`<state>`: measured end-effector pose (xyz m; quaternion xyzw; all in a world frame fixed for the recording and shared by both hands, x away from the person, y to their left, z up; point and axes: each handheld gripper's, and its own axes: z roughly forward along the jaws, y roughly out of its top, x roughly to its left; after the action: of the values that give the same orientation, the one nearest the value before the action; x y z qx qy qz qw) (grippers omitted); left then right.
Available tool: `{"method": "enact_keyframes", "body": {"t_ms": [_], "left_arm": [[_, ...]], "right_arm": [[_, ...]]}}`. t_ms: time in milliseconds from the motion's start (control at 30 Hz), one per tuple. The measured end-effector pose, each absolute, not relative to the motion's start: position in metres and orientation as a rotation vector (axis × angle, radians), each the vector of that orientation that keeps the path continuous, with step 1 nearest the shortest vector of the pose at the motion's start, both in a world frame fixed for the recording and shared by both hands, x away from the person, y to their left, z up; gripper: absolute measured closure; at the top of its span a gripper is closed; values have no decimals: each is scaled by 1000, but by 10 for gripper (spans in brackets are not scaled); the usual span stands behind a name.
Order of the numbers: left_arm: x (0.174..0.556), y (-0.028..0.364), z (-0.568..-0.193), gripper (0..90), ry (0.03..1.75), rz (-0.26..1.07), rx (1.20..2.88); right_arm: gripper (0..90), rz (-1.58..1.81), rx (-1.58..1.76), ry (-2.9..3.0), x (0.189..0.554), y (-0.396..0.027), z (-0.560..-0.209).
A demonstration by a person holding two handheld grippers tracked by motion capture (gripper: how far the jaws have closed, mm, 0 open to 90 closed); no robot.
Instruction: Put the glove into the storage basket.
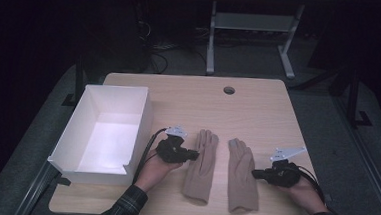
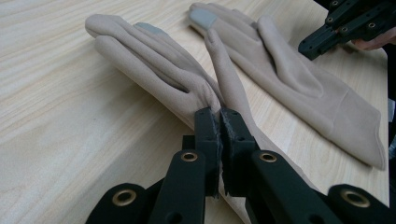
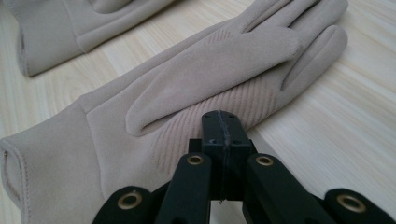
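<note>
Wooden table (image 1: 259, 99), grippers (image 1: 194, 154) at gloves (image 1: 200, 163)

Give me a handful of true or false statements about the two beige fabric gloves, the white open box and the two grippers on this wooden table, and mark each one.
1. Two beige fabric gloves, the left glove and the right glove, lie side by side on the light wooden table. True.
2. One glove lies inside the white open box. False: both lie on the table, right of the box.
3. The left gripper is shut, its tips at the left glove's edge. True.
4. The right gripper stands wide open. False: its jaws are shut, at the right glove's edge.
5. The gloves' fingers point towards the person. False: the cuffs do.
</note>
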<state>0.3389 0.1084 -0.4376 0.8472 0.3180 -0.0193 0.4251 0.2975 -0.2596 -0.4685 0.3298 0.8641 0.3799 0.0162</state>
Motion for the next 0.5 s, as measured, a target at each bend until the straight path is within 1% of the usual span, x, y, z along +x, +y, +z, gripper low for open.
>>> {"method": "enact_keyframes", "body": {"t_ms": [233,400,500], "left_arm": [[339,106,-439,863,793,-63,2116],[337,99,-438,863,773,-108,2121],[335,96,-437,862,766,-112,2121]], "right_arm": [[900,1193,989,2711,299,-247,-469],[900,1207,980,2720,299,-240,-469],[900,1213,975,2727,299,-239,-470]]}}
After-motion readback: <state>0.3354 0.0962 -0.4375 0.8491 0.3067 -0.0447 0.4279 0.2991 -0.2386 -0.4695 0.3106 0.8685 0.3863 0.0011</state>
